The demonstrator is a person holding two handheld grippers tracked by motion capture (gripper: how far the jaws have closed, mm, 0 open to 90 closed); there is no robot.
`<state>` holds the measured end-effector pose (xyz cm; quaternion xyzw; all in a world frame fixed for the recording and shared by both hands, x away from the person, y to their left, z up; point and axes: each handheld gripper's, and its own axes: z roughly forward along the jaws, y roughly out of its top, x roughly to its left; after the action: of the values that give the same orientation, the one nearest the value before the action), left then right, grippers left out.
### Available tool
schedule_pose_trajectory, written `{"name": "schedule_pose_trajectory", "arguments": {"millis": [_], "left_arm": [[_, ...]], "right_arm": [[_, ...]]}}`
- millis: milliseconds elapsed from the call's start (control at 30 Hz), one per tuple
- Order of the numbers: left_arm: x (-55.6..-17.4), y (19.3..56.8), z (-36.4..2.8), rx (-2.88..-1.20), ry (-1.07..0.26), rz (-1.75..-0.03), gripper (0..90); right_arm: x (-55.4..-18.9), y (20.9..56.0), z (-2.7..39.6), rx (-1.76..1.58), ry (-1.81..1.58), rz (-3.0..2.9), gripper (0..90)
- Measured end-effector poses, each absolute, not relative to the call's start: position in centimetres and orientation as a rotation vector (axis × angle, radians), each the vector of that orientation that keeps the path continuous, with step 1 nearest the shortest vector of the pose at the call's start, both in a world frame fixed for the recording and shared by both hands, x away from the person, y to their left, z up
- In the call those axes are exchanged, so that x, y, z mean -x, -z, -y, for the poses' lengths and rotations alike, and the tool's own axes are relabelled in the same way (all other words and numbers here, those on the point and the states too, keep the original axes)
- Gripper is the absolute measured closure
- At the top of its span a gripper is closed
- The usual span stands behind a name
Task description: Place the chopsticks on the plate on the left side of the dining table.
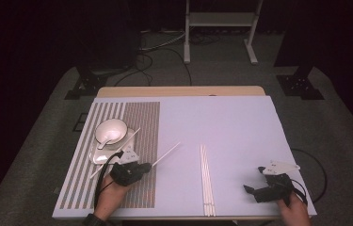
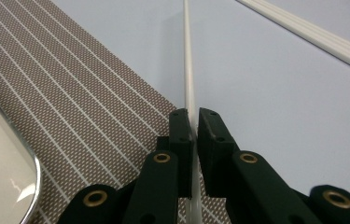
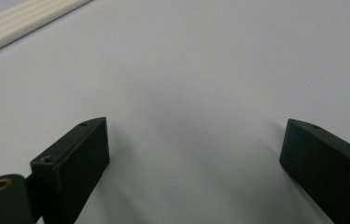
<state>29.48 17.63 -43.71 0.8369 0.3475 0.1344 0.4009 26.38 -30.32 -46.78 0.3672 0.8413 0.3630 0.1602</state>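
Gripping a single thin white chopstick (image 2: 187,70), the left gripper (image 1: 142,167) sits at the near left of a pale lilac table (image 1: 240,127), its two black jaws pressed together on the stick. In the high view that chopstick (image 1: 167,154) slants away from the gripper toward the table's middle, over the edge of a brown woven placemat with white stripes (image 1: 141,122). On the mat, just beyond the left hand (image 1: 109,195), stands a shiny tray (image 1: 98,157) carrying a round white bowl with a white spoon in it (image 1: 111,131). A bundle of matching white chopsticks (image 1: 206,179) lies lengthwise near the table's centre, well apart from both tools. The right gripper (image 1: 254,181), held at the near right corner, rests with its jaws spread wide over bare tabletop.
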Motion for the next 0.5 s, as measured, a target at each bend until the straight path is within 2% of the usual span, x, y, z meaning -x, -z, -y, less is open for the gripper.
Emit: {"name": "schedule_pose_trajectory", "arguments": {"millis": [500], "left_arm": [[-29.2,43.2,-19.2,-2.102,-0.344,-0.904,84.6]], "right_arm": [[-26.4,46.8,30.3,-1.05,-1.037,-2.403,6.7]]}}
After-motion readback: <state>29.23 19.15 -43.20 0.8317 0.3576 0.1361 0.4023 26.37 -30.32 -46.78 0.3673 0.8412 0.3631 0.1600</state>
